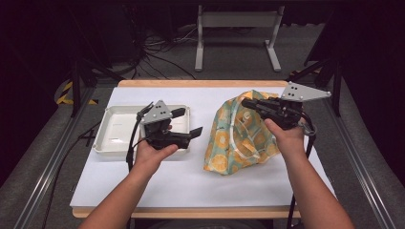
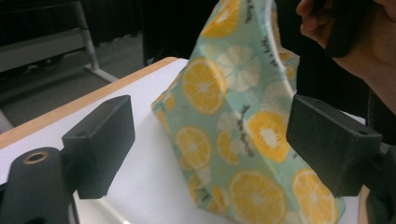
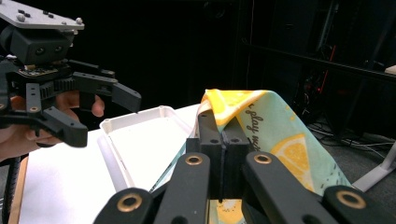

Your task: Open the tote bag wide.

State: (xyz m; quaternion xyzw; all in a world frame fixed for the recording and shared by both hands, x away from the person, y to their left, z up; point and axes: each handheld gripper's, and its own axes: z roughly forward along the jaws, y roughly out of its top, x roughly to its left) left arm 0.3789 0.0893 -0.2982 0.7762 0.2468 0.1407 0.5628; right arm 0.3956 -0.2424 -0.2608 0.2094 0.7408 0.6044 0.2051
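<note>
The cloth bag (image 1: 239,138) is pale mint green and has a printed pattern of orange and yellow citrus slices, some pale cream slices and small dark script letters, with a white line along its edge. The tray (image 1: 107,138) is plain white, and it stands on a white table (image 1: 191,186) whose edge is the colour of light wood. Both the left gripper (image 1: 186,125) and the right gripper (image 1: 247,102) are matt black with small brass-coloured rings at the joints, and each carries a grey plate on top.
</note>
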